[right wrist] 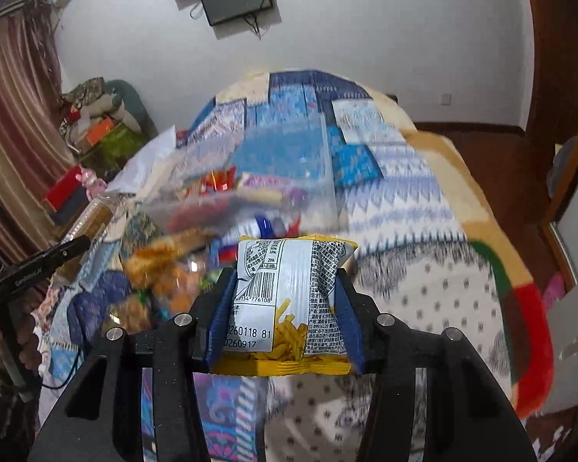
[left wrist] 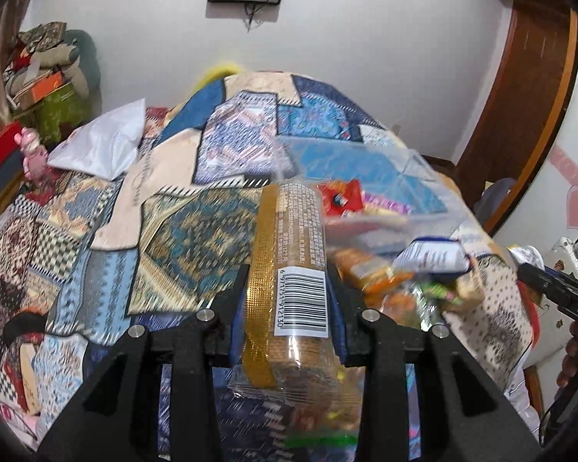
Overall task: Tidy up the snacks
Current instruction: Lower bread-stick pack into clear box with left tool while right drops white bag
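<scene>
My left gripper (left wrist: 289,292) is shut on a long clear biscuit pack (left wrist: 289,254) with gold trim and a barcode, held above the bed. My right gripper (right wrist: 285,300) is shut on a yellow and white crisp packet (right wrist: 289,288), barcode side up. A clear plastic box (left wrist: 358,177) holding a few snacks lies on the bed beyond both grippers; it also shows in the right wrist view (right wrist: 266,169). Loose snack packets (left wrist: 404,273) lie heaped in front of it, also seen in the right wrist view (right wrist: 162,269). The other gripper's tip shows at each view's edge.
A patchwork quilt (left wrist: 196,177) covers the bed. A white bag (left wrist: 108,142) lies at the bed's left. Boxes and clutter (left wrist: 38,77) are stacked by the left wall. A wooden door frame (left wrist: 528,115) stands on the right.
</scene>
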A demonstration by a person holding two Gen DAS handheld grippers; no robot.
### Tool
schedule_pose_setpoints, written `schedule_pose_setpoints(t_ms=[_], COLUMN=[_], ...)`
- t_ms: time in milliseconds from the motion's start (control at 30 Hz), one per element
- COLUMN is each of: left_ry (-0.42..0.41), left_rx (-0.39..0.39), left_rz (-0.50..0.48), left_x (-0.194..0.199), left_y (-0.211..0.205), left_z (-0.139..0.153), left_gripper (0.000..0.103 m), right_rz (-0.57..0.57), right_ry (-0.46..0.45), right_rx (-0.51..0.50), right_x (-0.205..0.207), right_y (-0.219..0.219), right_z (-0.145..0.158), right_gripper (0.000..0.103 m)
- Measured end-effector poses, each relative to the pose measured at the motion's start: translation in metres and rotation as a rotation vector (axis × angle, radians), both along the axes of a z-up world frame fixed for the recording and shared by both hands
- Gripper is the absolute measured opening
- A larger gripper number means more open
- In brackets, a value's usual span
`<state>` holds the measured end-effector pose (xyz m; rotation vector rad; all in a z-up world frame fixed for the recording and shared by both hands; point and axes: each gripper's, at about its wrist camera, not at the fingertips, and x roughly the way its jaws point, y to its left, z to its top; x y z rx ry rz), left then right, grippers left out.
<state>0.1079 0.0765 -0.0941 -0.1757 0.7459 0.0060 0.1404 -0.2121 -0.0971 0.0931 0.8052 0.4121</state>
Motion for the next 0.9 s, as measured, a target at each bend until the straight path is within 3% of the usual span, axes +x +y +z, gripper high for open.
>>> schedule_pose_setpoints(t_ms=[300,500,900], left_ry=[-0.027,-0.003,0.057], left_rx=[-0.015,-0.048,-0.022], left_rz=[-0.05,-0.076,-0.086], left_x=[0.045,0.083,0.146], left_y=[-0.02,-0.03,-0.032], left_z=[0.008,0.0,-0.021], left_gripper=[0.035,0.035,0.035], right_rz=[0.033,0.052,0.122], right_ry=[-0.045,-0.042,-0.002], right_rx=[0.006,0.023,0.007], right_x=[0.05,0.087,0.136], right_y=[0.026,0.047,0.089], right_z=[0.009,0.008,-0.009], right_gripper=[0.046,0.046,0.046])
